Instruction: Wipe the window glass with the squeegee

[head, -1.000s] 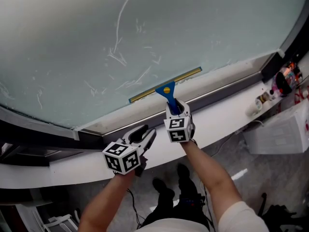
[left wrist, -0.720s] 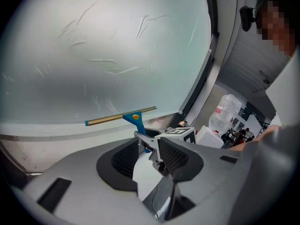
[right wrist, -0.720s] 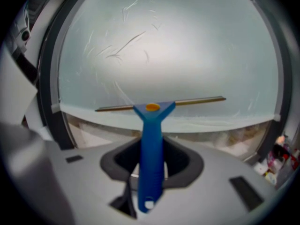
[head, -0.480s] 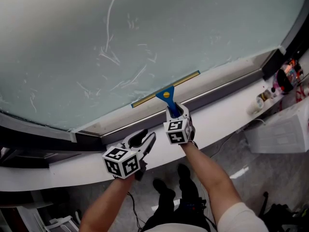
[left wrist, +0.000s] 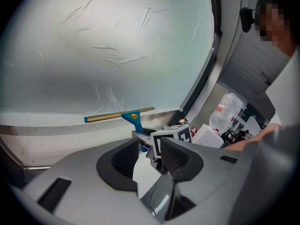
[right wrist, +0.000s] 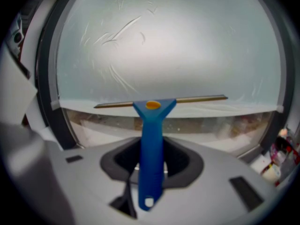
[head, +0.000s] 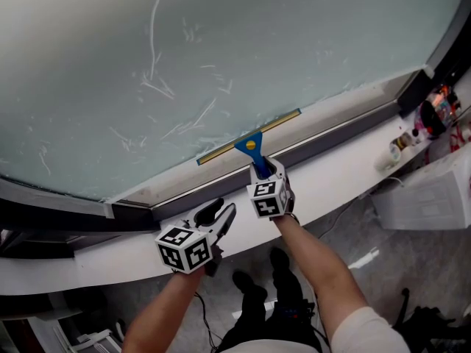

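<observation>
squeegee [head: 250, 143] blade rests at the bottom edge of the window glass [head: 243, 43], blue handle clamped in the right tongs [head: 266, 170]; left tongs [head: 218, 213] hang open and empty by the sill [head: 346, 171].

A long white ledge [head: 335, 176] runs under the window [head: 280, 43]. Some small things [head: 397, 148] sit near its right end (too tiny to name). A white box [head: 423, 197] rests on the grey floor [head: 353, 230].

Blue squeegee [head: 250, 147], brass blade against window glass [head: 243, 43] bottom edge.
</observation>
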`<state>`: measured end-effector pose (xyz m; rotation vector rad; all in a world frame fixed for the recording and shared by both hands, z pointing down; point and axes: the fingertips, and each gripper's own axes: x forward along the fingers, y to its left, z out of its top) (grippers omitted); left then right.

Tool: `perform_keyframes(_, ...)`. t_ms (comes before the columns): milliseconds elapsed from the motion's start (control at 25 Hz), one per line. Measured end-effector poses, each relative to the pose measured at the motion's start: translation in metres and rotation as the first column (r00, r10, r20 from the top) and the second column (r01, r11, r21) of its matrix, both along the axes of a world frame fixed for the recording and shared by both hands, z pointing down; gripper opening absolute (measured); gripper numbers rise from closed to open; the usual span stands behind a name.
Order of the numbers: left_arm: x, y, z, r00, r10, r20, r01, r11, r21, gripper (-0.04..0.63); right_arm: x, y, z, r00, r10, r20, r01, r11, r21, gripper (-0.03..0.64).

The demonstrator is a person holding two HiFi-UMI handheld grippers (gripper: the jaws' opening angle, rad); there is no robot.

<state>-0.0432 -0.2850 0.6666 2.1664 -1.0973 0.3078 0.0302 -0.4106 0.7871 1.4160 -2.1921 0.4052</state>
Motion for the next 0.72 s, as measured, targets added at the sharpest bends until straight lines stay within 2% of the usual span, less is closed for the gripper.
perform_keyframes(520,0.008,-0.002,0.0,1.0,-0.007,-0.014,0.007,1.0,-0.001,0.166,0.003,0.007,0.001,1.0,-0.011,0.015,0.011,1.0,-0.029,0.152)
perform_keyframes(720,0.013,-0.003,-0.003,1.0,-0.011,-0.022,0.011,1.0,0.002,0.167,0.008,0.024,0.013,0.999,-0.03,0.039,0.034,0.994,-0.106,0.152)
